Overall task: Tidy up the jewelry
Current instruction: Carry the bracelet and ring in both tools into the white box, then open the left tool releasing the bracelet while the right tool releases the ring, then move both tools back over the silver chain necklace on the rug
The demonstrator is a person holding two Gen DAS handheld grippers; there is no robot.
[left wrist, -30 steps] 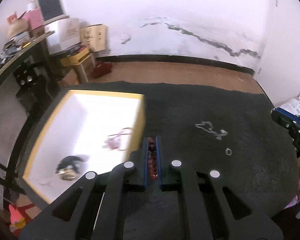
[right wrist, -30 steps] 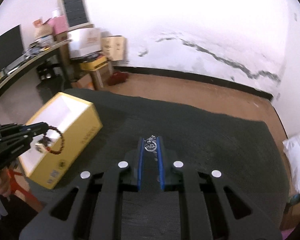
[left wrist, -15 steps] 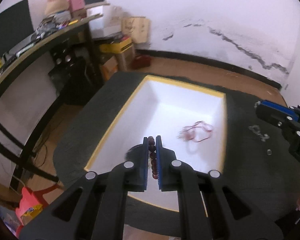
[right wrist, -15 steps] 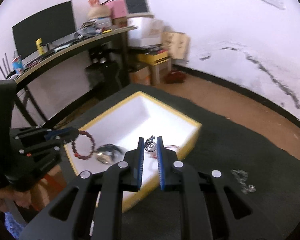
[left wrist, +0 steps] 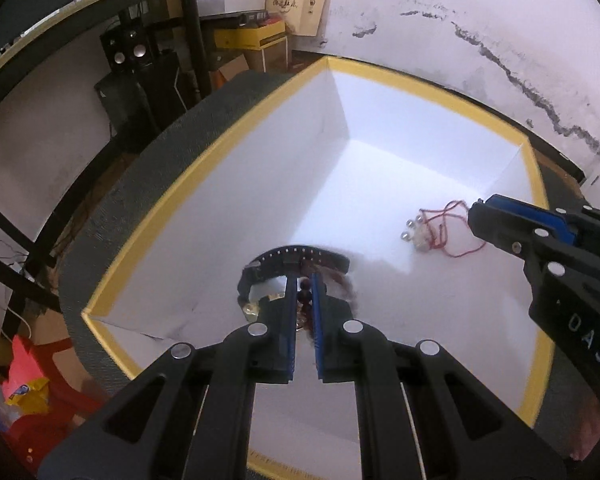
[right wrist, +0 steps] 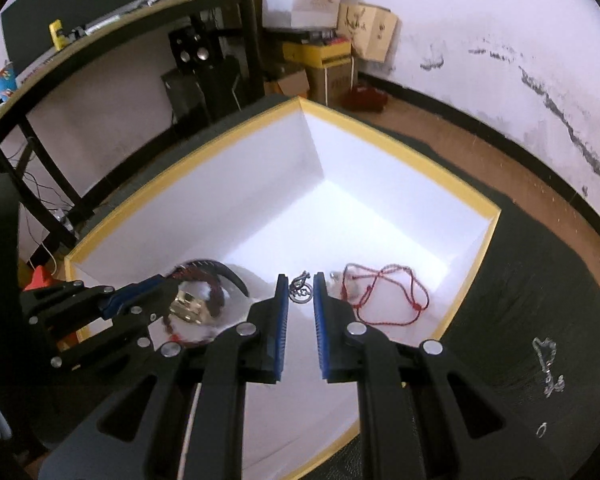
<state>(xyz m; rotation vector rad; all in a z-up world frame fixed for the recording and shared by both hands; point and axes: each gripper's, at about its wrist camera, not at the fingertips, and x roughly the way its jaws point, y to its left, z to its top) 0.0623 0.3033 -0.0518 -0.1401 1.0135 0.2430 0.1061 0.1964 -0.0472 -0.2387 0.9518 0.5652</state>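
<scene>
A white box with a yellow rim (left wrist: 420,82) (right wrist: 400,148) stands on dark cloth. My left gripper (left wrist: 303,280) is shut on a dark red bead bracelet (left wrist: 305,296) and hangs low inside the box, just above a black watch (left wrist: 292,256). My right gripper (right wrist: 301,280) is shut on a small silver ring charm (right wrist: 300,291), also inside the box, beside a red cord necklace (right wrist: 384,292) (left wrist: 440,228). Each gripper shows in the other's view: the right gripper (left wrist: 476,216) near the cord, the left gripper (right wrist: 168,286) over the watch (right wrist: 196,304).
A silver chain (right wrist: 548,364) and a small ring (right wrist: 542,429) lie on the dark cloth (right wrist: 540,280) right of the box. A black desk (right wrist: 100,28), speakers and cardboard boxes stand behind, and red and yellow items lie on the floor (left wrist: 24,384).
Both grippers have swung left from above the cloth to over the box and come down into it, still holding the bracelet and the charm. The box now fills both views.
</scene>
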